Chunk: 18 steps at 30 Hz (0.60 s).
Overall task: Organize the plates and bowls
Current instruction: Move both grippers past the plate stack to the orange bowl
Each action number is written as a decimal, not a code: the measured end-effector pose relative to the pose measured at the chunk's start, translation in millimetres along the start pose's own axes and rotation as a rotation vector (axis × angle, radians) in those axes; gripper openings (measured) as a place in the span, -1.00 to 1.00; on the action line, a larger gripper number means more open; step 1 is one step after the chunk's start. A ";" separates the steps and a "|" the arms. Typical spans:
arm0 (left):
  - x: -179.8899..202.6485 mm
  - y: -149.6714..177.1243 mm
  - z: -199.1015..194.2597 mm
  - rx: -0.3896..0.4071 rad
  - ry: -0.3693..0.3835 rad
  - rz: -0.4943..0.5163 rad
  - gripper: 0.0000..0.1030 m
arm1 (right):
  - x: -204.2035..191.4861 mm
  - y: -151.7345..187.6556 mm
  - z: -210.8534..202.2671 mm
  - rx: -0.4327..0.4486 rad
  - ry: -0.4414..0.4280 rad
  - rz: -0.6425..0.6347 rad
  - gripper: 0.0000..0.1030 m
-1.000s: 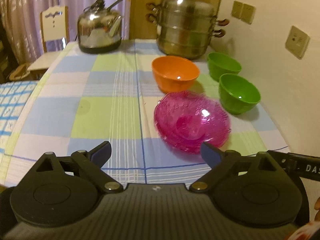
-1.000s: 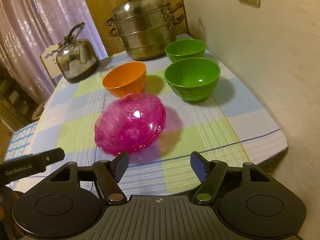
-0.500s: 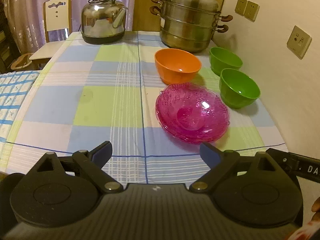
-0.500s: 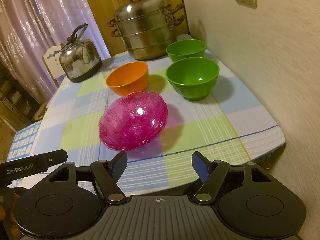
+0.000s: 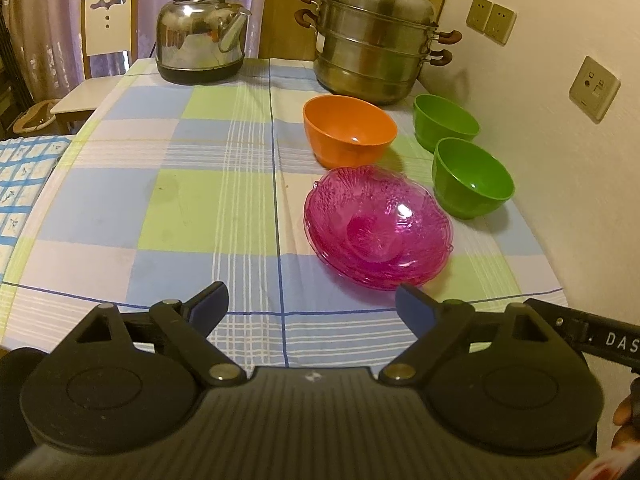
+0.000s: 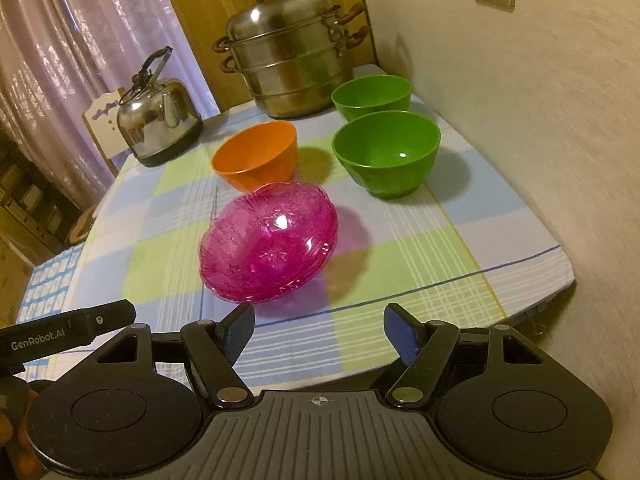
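Both grippers, the left gripper (image 5: 312, 300) closing with nothing between its jaws and the right gripper (image 6: 319, 328) held wide and empty, were angled down over the tabletop (image 5: 180, 200) near stacked pink plates (image 5: 378, 228), flanked by an orange bowl (image 5: 349, 130) and two green bowls (image 5: 472, 176).

Polished metal is shown by the lidded steel steamer pot (image 5: 376, 36); a translucent, glossy, ribbed finish is shown by the stacked pink plates (image 5: 378, 226).

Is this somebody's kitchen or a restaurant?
Probably a home dining corner, not a restaurant: a checked tablecloth, a steel kettle and a stacked steamer pot on the table, with a dining chair by curtains.
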<state>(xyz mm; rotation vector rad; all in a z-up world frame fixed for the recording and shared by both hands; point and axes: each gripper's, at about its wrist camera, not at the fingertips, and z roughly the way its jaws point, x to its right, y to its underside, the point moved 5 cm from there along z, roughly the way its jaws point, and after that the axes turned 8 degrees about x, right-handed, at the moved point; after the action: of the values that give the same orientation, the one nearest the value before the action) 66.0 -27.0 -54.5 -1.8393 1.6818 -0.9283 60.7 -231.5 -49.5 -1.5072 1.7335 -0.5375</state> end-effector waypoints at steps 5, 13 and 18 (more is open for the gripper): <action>1.5 -0.3 0.9 -0.001 0.003 0.000 0.73 | 3.8 -1.1 1.9 0.000 0.006 0.012 0.39; 2.9 -3.1 5.0 -0.004 0.030 -0.015 0.73 | 4.5 -2.1 4.2 -0.001 0.004 0.016 0.39; 5.1 -8.4 11.3 -0.005 0.041 -0.013 0.73 | 0.9 -6.6 7.9 0.004 0.002 0.012 0.39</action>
<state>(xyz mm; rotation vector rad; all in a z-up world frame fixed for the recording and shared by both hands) 80.2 -32.0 -54.9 -1.8483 1.6993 -0.9745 71.0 -232.4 -49.8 -1.4928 1.7410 -0.5364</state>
